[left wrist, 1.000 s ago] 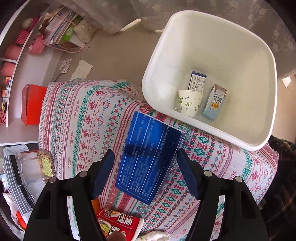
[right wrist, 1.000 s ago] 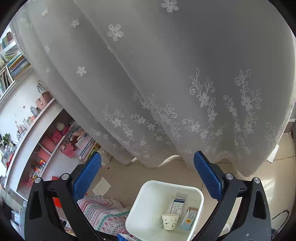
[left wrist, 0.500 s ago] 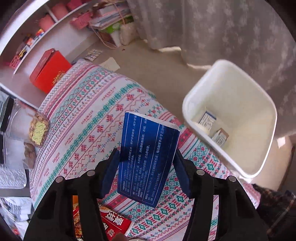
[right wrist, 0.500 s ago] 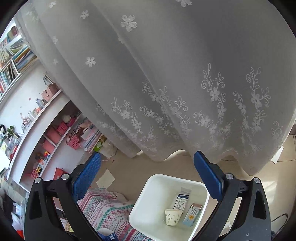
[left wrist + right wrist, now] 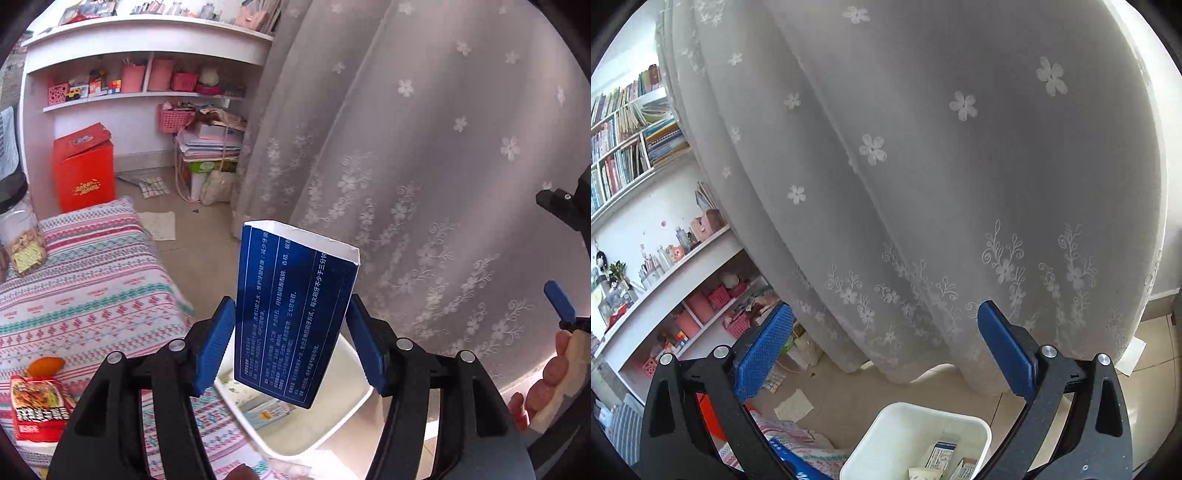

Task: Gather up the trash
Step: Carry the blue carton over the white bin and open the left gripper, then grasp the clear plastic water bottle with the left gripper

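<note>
**A:** Start with the big things. What fills the views?

**B:** A sheer grey curtain (image 5: 923, 184) with white embroidered flowers, hanging to the tiled floor (image 5: 849, 398). Left of it stand white shelves (image 5: 147, 62) with pink baskets and boxes. Below lies a bed (image 5: 81, 266) under a cover striped in pink, teal and white. At its foot stands a white bin (image 5: 894, 428).

**A:** And the trash being collected?

**B:** A dark blue carton (image 5: 295, 314), flat and oblong, printed with white columns of text. Its long axis runs up and away from the left wrist camera, leaning a little to the right. The far end is open and shows a white inside. The near end hangs over the bin, clear of the bed.

**A:** Is the left claw (image 5: 291, 347) gripping it?

**B:** The carton sits between the two blue pads, one at each long edge. The jaws are opening at this moment, and whether the pads still press the sides I cannot tell.

**A:** The right claw (image 5: 886, 354)?

**B:** Wide apart and empty, aimed at the curtain, with the bin below it.

**A:** What is in the bin?

**B:** Small cartons (image 5: 942, 456) and a paper cup (image 5: 923, 473) at the bottom.

**A:** Anything smaller?

**B:** A red snack packet (image 5: 37, 410) on the bed cover, and a red box (image 5: 83, 170) on the floor by the shelves.
</note>
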The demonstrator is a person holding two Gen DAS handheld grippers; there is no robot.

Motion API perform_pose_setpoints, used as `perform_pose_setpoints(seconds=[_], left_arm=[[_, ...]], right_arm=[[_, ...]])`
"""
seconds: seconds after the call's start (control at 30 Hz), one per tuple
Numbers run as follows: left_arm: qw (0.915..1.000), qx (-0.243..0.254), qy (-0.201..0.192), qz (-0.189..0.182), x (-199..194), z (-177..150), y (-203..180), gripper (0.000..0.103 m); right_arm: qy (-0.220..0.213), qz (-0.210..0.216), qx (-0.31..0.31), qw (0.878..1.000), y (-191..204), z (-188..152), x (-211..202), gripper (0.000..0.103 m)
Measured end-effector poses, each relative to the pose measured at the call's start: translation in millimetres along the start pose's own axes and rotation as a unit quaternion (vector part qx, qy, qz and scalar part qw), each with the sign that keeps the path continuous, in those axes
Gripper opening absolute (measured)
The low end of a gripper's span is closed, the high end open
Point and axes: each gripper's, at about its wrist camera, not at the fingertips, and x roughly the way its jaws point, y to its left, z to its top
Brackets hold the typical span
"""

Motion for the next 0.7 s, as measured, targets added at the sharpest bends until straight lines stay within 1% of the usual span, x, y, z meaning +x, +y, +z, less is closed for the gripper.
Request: perform_pose_setpoints(seconds=[0.07, 0.1, 0.13, 0.17, 0.2, 0.23, 0.3, 0.33, 0.37, 0.4, 0.47, 0.53, 0.6, 0.7], left_arm=[[0.9996, -0.003, 0.024, -0.014, 15.5, -4.3, -16.0, 0.067], [0.9993, -0.001, 0.036, -0.013, 20.8, -6.9, -22.0, 0.068], [0.999, 0.0, 0.044, -0.011, 22.7, -8.8, -25.8, 0.075], [0.999, 0.0, 0.044, -0.01, 19.4, -12.2, -26.4, 0.078], [0.9991, 0.001, 0.042, -0.007, 14.2, -13.7, -24.9, 0.078], [0.9993, 0.003, 0.037, 0.005, 7.3, -14.6, -20.2, 0.078], [0.9985, -0.004, 0.012, 0.054, -15.3, -16.5, -4.9, 0.078], [0.9965, -0.01, -0.004, 0.083, -29.1, -15.6, 5.4, 0.078], [0.9933, -0.016, -0.023, 0.112, -44.0, -15.3, 14.9, 0.078], [0.988, -0.021, -0.043, 0.147, -61.4, -14.9, 24.7, 0.079], [0.9747, -0.024, -0.083, 0.206, -95.1, -15.6, 41.6, 0.088], [0.9609, -0.026, -0.114, 0.251, -127.3, -17.3, 57.6, 0.092], [0.9508, -0.031, -0.12, 0.284, -151.2, -19.0, 76.5, 0.093], [0.9397, -0.053, -0.105, 0.321, -174.0, -24.5, 111.2, 0.093]], right_arm=[[-0.012, -0.004, 0.01, 1.0, -7.1, 5.0, -2.8, 0.096], [-0.016, -0.007, 0.014, 1.0, -9.9, 6.9, -4.2, 0.096], [-0.02, -0.009, 0.016, 1.0, -12.1, 8.5, -5.2, 0.096], [-0.024, -0.009, 0.017, 1.0, -13.2, 9.6, -6.7, 0.096], [-0.028, -0.009, 0.015, 0.999, -12.8, 10.1, -8.7, 0.096], [-0.031, -0.007, 0.01, 0.999, -11.2, 9.7, -10.7, 0.096], [-0.031, 0.002, 0.001, 1.0, -5.0, 5.9, -13.8, 0.096], [-0.023, 0.01, -0.005, 1.0, 0.2, 2.2, -13.6, 0.096], [-0.012, 0.019, -0.014, 1.0, 7.1, -2.9, -12.6, 0.096], [0.003, 0.029, -0.027, 0.999, 15.6, -9.6, -11.0, 0.096], [0.037, 0.048, -0.063, 0.996, 37.7, -28.0, -8.6, 0.096], [0.077, 0.076, -0.111, 0.988, 65.2, -52.0, -8.2, 0.096], [0.116, 0.107, -0.159, 0.975, 92.7, -78.5, -11.9, 0.096], [0.165, 0.154, -0.212, 0.951, 129.3, -118.2, -24.6, 0.096]])
